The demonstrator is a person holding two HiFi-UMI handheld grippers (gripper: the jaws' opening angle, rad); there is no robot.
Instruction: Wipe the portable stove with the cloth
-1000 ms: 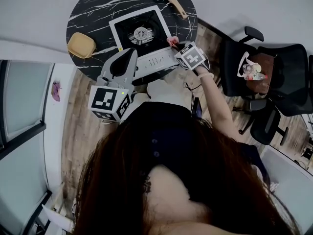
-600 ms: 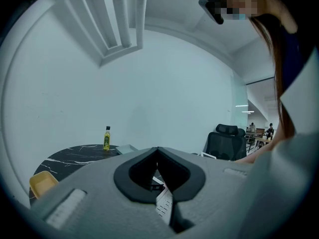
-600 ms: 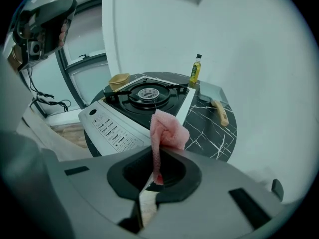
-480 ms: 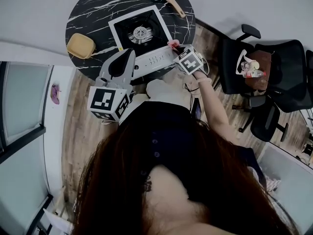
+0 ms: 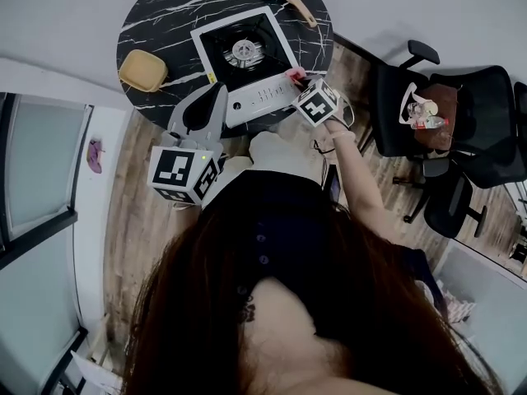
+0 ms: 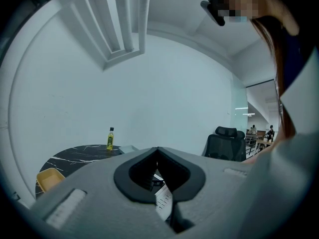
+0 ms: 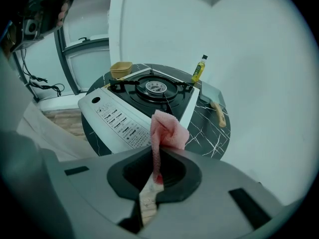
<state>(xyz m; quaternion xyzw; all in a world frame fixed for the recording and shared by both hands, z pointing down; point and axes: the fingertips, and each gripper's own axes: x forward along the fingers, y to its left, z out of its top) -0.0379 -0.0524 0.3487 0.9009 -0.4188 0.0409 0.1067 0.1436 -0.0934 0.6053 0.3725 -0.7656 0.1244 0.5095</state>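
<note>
The portable stove point(image 5: 243, 56) stands on the round black marble table point(image 5: 165, 15), its white control panel point(image 7: 119, 121) facing me. My right gripper point(image 5: 300, 79) is shut on a pink cloth point(image 5: 295, 76) at the panel's right front corner. In the right gripper view the cloth point(image 7: 168, 129) sticks up out of the closed jaws just above the panel's edge. My left gripper point(image 5: 219, 89) hangs shut and empty at the table's near edge, left of the panel. Its tips point(image 6: 157, 150) meet with nothing between them.
A yellow container point(image 5: 142, 71) sits on the table left of the stove. A teal board with a wooden handle point(image 5: 300, 11) and a small yellow bottle point(image 7: 199, 68) are at the far side. Black office chairs point(image 5: 445, 122) stand to the right on the wooden floor.
My right gripper with the cloth has slid a little along the stove's right side toward the panel's front corner. The left gripper has stayed where it was.
</note>
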